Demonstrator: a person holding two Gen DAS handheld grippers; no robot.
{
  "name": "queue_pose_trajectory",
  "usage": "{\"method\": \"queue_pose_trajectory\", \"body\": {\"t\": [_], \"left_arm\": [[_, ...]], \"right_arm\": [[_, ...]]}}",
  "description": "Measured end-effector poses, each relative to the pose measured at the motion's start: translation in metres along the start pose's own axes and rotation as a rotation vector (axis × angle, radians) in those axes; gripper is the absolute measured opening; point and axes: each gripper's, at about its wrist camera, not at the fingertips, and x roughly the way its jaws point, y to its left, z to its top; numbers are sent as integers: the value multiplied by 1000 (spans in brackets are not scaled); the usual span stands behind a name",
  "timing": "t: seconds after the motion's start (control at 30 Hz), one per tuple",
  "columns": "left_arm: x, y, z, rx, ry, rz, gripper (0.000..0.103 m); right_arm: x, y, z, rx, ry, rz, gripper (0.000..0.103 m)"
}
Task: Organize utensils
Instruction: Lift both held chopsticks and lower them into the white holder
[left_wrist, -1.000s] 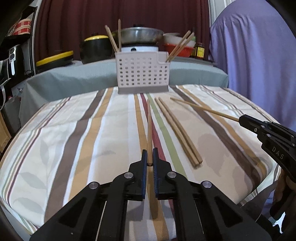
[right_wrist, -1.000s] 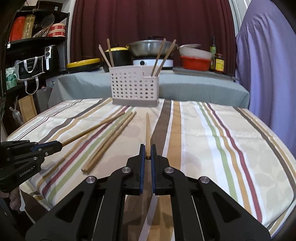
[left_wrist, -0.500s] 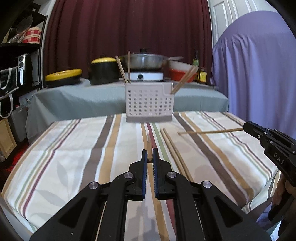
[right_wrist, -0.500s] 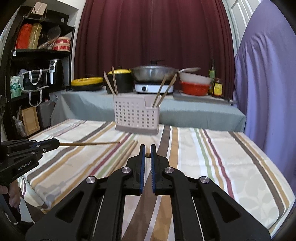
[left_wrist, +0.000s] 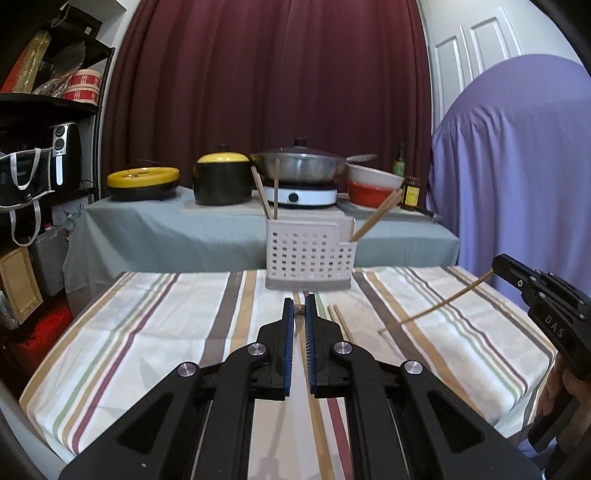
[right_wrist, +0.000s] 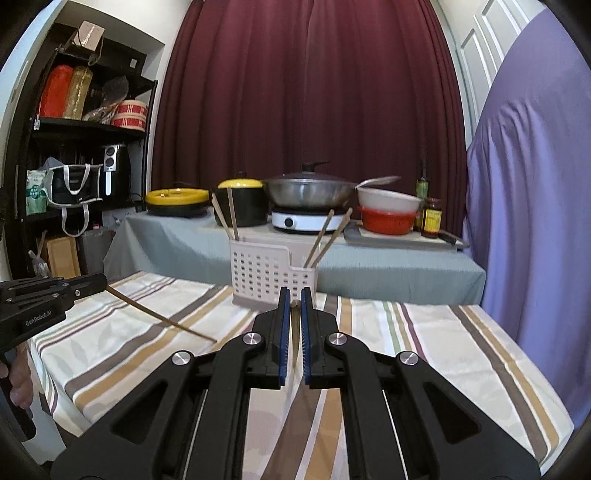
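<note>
A white perforated utensil basket (left_wrist: 309, 258) (right_wrist: 272, 275) stands at the far edge of the striped table and holds several wooden chopsticks. My left gripper (left_wrist: 300, 309) is shut on a chopstick, seen end-on; the same chopstick (right_wrist: 162, 319) slants down from that gripper in the right wrist view. My right gripper (right_wrist: 294, 303) is shut on another chopstick, which shows in the left wrist view (left_wrist: 436, 308) hanging down-left toward the cloth. Both are lifted above the table. A pair of chopsticks (left_wrist: 341, 321) lies on the cloth beside my left fingers.
Behind the striped table (left_wrist: 155, 314) a grey-covered counter (left_wrist: 177, 225) carries a wok (left_wrist: 301, 168), a black pot with yellow lid (left_wrist: 222, 179) and bowls (left_wrist: 373, 184). A purple-draped object (left_wrist: 513, 177) stands right. Shelves (right_wrist: 81, 147) stand left.
Both grippers have risen from the table, each lifting its chopstick; the chopsticks now tilt with their free ends pointing down. The view has pulled back and up from the cloth.
</note>
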Motion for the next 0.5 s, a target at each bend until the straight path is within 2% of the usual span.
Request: {"method": "queue_pose_trajectory", "body": {"t": [0.27, 0.5], "left_arm": [[-17, 6, 25, -20, -47, 8, 7], [-18, 11, 37, -36, -44, 19, 7]], "right_arm": [[-3, 0, 20, -2, -38, 11, 6], [0, -1, 30, 3, -40, 21, 6]]}}
